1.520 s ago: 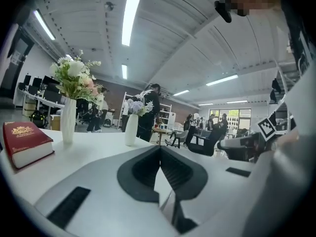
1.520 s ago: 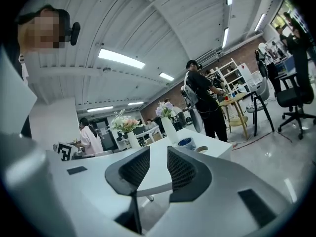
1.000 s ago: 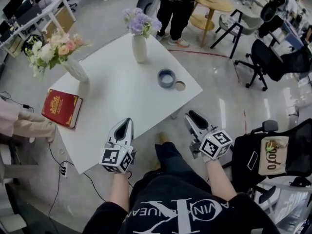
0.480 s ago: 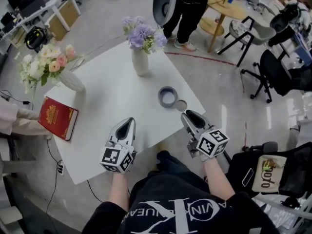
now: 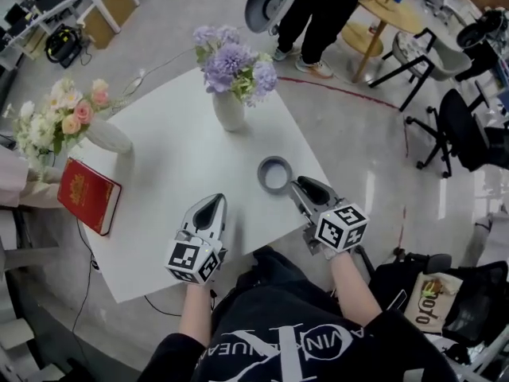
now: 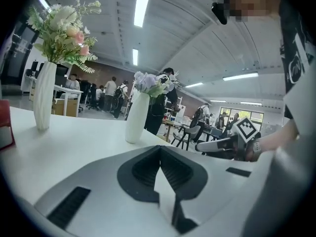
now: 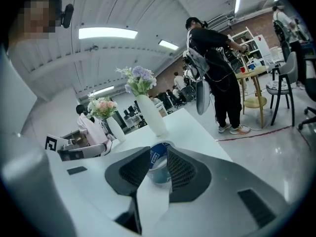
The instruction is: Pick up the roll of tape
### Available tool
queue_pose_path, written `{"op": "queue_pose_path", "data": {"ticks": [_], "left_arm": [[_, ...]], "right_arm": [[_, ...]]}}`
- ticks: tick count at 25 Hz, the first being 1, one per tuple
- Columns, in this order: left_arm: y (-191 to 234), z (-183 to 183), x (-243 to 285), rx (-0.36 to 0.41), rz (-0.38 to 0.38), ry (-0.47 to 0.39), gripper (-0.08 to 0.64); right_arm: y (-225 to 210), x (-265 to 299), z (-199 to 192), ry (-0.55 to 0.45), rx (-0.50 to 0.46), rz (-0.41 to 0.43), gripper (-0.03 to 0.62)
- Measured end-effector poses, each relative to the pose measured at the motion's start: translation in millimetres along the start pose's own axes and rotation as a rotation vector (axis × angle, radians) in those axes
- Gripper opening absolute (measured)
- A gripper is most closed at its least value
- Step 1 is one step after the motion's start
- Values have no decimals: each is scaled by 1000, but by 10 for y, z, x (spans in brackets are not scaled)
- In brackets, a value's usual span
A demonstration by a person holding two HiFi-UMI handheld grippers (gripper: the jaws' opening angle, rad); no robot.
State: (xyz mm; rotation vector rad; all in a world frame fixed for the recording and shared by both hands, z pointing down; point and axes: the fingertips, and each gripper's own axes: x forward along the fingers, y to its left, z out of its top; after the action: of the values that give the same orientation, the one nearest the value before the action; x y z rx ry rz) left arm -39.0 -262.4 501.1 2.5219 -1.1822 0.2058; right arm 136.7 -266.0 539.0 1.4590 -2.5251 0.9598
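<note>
Since the roll of tape (image 5: pixel 274 173) lies flat, hole up, close to the tabletop's (image 5: pixel 175 157) right edge, we find it directly ahead of our right gripper (image 5: pixel 297 186), just off its tips. In the right gripper view it shows through the gap of the parted jaws, not yet clamped. Our left gripper (image 5: pixel 211 205), jaws together on nothing, hangs over the near edge, well to the roll's left, so we judge the right one nearer and better lined up.
</note>
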Motion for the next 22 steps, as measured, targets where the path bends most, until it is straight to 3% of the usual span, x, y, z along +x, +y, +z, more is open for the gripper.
{"op": "queue_pose_path", "data": {"ticks": [8, 14, 19, 22], "left_arm": [[36, -51, 226, -29, 26, 25, -2], [100, -54, 278, -37, 54, 22, -2], [147, -49, 253, -38, 72, 21, -2], [182, -53, 230, -39, 81, 25, -2]], "right_arm": [[-227, 444, 71, 154, -73, -17, 115], [-279, 665, -29, 281, -195, -35, 107], [-312, 765, -82, 328, -201, -45, 95], [-304, 811, -105, 362, -256, -50, 94]]}}
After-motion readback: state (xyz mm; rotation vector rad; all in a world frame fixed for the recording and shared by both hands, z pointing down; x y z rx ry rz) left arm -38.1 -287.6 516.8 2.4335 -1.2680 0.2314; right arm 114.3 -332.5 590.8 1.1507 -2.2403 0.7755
